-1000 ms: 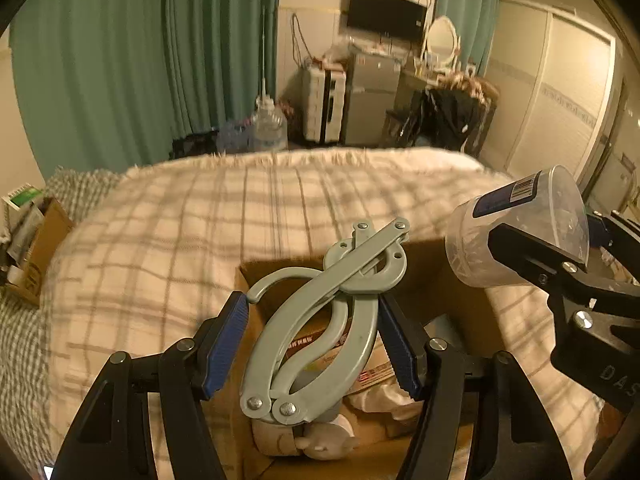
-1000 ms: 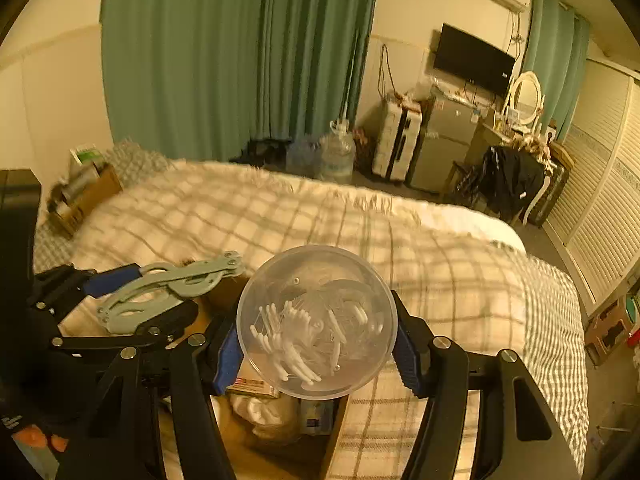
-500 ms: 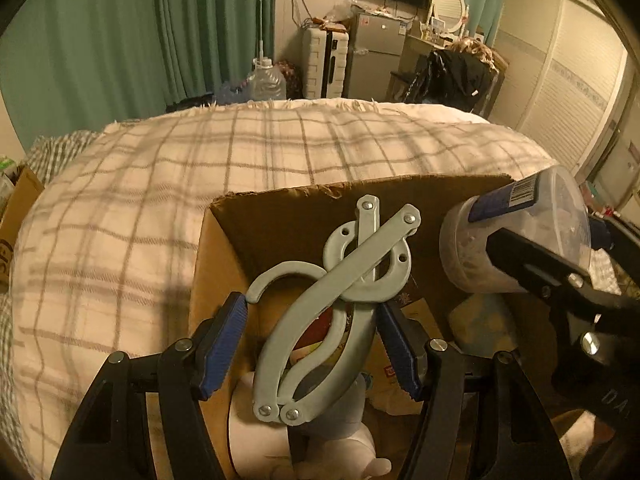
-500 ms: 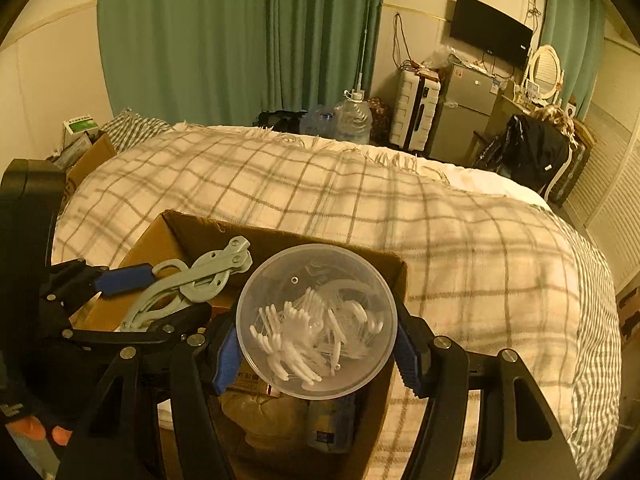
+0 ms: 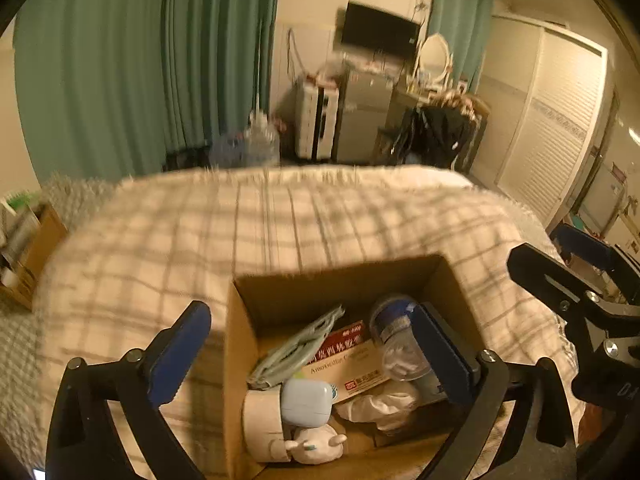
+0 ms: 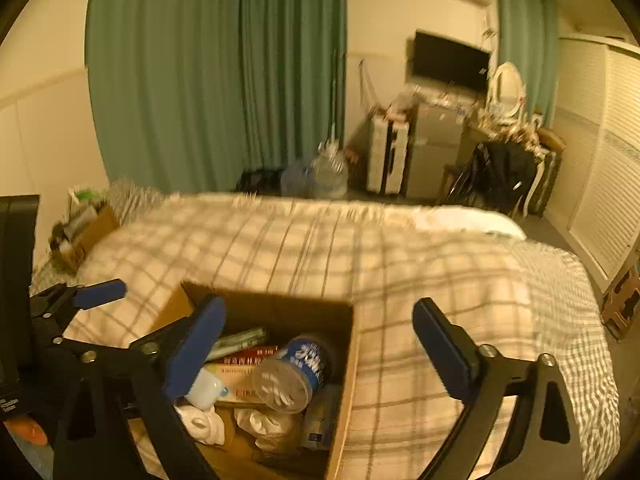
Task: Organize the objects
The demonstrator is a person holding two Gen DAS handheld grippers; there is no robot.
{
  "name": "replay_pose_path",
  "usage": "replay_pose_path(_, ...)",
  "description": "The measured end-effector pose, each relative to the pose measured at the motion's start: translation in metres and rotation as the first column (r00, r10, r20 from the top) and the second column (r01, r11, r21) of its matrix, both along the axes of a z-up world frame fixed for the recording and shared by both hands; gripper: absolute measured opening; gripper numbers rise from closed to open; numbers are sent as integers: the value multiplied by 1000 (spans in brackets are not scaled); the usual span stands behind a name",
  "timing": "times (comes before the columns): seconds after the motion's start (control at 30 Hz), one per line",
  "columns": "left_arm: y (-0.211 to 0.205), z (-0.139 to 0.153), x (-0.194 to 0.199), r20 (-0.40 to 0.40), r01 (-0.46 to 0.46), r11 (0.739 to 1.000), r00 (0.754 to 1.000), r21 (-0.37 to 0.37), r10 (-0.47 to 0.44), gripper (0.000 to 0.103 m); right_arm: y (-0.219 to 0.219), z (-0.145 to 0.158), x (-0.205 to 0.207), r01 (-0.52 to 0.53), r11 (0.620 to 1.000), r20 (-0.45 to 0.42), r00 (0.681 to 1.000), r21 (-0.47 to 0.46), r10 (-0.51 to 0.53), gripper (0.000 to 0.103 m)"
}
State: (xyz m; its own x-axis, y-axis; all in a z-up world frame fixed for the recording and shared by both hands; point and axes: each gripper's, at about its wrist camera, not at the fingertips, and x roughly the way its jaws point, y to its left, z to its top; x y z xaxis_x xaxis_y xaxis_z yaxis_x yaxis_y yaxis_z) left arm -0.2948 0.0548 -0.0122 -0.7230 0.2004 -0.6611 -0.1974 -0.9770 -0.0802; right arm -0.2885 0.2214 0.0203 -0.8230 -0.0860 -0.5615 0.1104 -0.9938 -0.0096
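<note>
We're just past a double drop into the cardboard box on the plaid bed. Starting at nine o'clock in the left wrist view, the left tool has just been opening; its blue pads stand wide apart with nothing between them. A second ago they were clamped on the grey folding hanger, which now lies loose in the box at its ten o'clock side, against the red-and-white carton. Moving toward three o'clock, the clear swab jar rests on its side inside the box; a second ago the right tool was gripping it. That tool has also just been opening, and it hangs empty with jaws spread over the box's right wall. Both items are stowed, we'd say. Next, we judge, both tools must lift clear and find whatever is left to gather; nothing loose shows on the bedspread from here.
</note>
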Motion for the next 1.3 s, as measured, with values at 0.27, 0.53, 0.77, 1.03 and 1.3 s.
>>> replay_pose_path(0.27,0,72,59,-169,40,999,985,-8,-41,103,9,67,66,66,998,-142,988,18,-63,102)
replay_pose_path(0.53,-2,128,131,-337,68,997,939,-32,-75,103,16,118,142,97,995,-239,967,23,-89,103)
replay_pose_path(0.77,-11,145,190,-435,40,998,899,-47,-56,103,11,131,205,108,993,-314,945,40,-90,103)
replay_pose_path(1.03,-42,110,236,-465,-52,996,882,67,78,103,-6,85,243,122,993,-334,936,3,-114,103)
replay_pose_path(1.3,-62,36,237,-401,-209,974,888,85,225,103,-20,3,229,62,998,-302,952,17,-54,103)
